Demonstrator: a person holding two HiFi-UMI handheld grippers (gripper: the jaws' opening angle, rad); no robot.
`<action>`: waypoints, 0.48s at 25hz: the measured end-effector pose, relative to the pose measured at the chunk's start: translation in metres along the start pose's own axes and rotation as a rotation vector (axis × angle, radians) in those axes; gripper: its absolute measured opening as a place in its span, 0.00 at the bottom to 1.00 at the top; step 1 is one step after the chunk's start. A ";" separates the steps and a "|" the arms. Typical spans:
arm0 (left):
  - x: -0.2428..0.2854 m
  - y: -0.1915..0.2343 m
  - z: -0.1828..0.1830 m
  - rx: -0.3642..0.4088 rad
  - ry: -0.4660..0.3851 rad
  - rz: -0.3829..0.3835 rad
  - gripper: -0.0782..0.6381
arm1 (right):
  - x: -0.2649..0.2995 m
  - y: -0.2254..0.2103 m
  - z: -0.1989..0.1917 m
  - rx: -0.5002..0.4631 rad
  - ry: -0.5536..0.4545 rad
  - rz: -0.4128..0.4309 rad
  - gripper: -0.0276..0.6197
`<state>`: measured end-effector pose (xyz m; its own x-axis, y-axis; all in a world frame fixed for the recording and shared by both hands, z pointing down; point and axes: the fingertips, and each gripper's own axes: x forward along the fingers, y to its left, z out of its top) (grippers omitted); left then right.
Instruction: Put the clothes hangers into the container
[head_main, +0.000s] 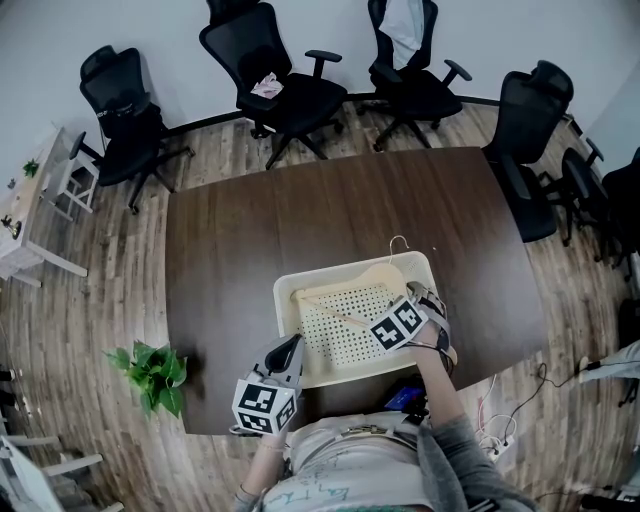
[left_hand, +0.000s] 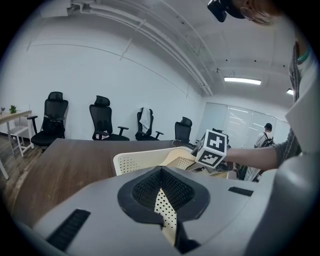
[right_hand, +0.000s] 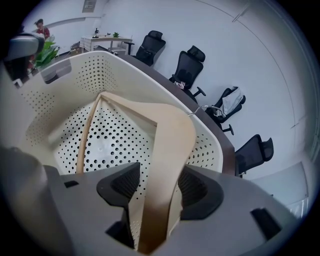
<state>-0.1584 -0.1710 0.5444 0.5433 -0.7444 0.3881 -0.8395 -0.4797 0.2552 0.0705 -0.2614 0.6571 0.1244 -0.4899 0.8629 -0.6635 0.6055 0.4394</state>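
Note:
A pale wooden clothes hanger lies in the cream perforated basket on the dark table, its metal hook sticking up over the far rim. My right gripper reaches down over the basket's right side. In the right gripper view the hanger runs between the jaws of the right gripper; they stand wide and a gap shows beside the left pad. The basket wall curves behind. My left gripper hovers at the basket's near left corner, and in its own view the left gripper is shut and empty before the basket.
The dark wooden table stretches away beyond the basket. Black office chairs ring its far side and right end. A potted plant stands on the floor at the near left, and a small white table at the far left.

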 end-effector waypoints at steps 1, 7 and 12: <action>0.000 0.000 0.000 0.000 0.000 0.001 0.12 | 0.000 0.000 0.000 0.002 -0.001 0.002 0.41; 0.000 0.001 -0.001 0.003 0.001 0.002 0.12 | -0.004 -0.001 -0.001 0.009 -0.013 0.011 0.41; 0.000 -0.001 -0.002 0.000 0.000 0.000 0.12 | -0.009 -0.002 -0.001 0.027 -0.030 0.025 0.41</action>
<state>-0.1580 -0.1697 0.5459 0.5432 -0.7443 0.3885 -0.8396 -0.4796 0.2550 0.0718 -0.2577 0.6484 0.0862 -0.4937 0.8654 -0.6857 0.6008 0.4110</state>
